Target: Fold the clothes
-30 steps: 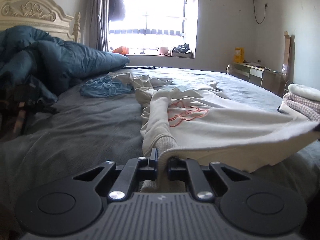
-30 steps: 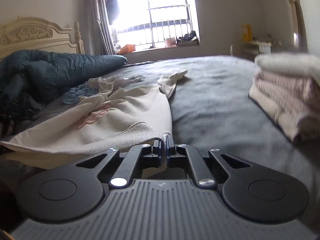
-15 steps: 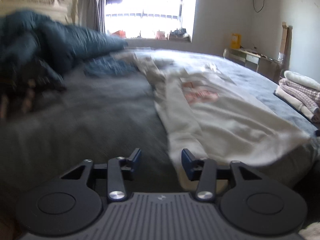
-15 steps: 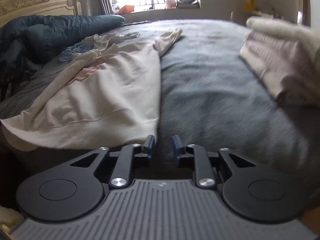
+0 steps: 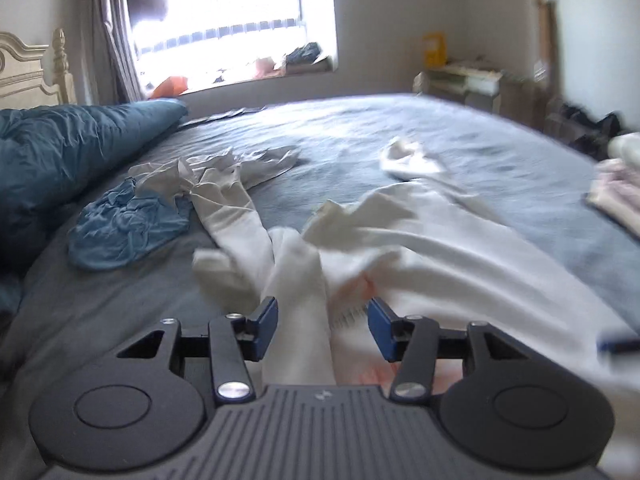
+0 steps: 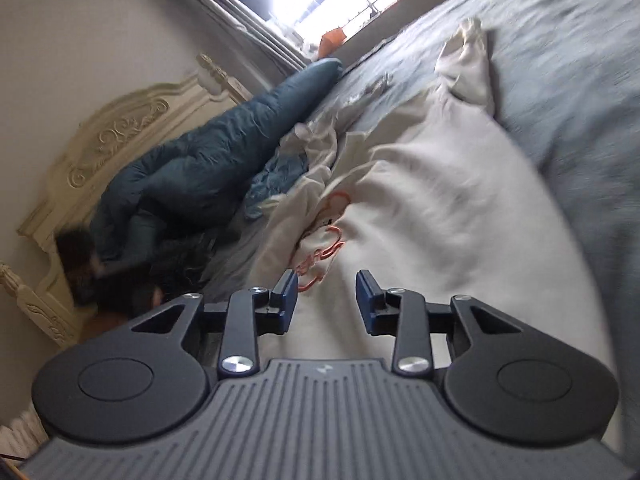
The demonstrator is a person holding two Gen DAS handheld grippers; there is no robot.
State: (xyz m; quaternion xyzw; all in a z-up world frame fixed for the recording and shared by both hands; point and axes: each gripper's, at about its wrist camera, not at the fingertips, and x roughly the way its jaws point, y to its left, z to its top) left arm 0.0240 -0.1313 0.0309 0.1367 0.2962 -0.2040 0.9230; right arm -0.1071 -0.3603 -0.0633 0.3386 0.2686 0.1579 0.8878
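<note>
A white sweatshirt (image 5: pixel 432 240) with a red print lies spread on the grey bed; it also shows in the right wrist view (image 6: pixel 420 200). My left gripper (image 5: pixel 322 322) is open, its jaws wide apart over the sweatshirt's left sleeve (image 5: pixel 298 280), which runs between them. My right gripper (image 6: pixel 326 296) is open and tilted, just above the sweatshirt's body near the red print (image 6: pixel 324 236). The far sleeve (image 6: pixel 468 64) lies stretched toward the window.
A crumpled blue garment (image 5: pixel 124 220) and another white garment (image 5: pixel 216 172) lie left of the sweatshirt. A dark teal duvet (image 5: pixel 60 152) lies by the headboard (image 6: pixel 100 152). Folded clothes (image 5: pixel 616 192) are stacked at the right. The grey bed sheet (image 5: pixel 360 132) extends to the window.
Both grippers held the sweatshirt's hem a second ago, then let go and opened. They have moved forward over the garment; the right one has rolled sideways.
</note>
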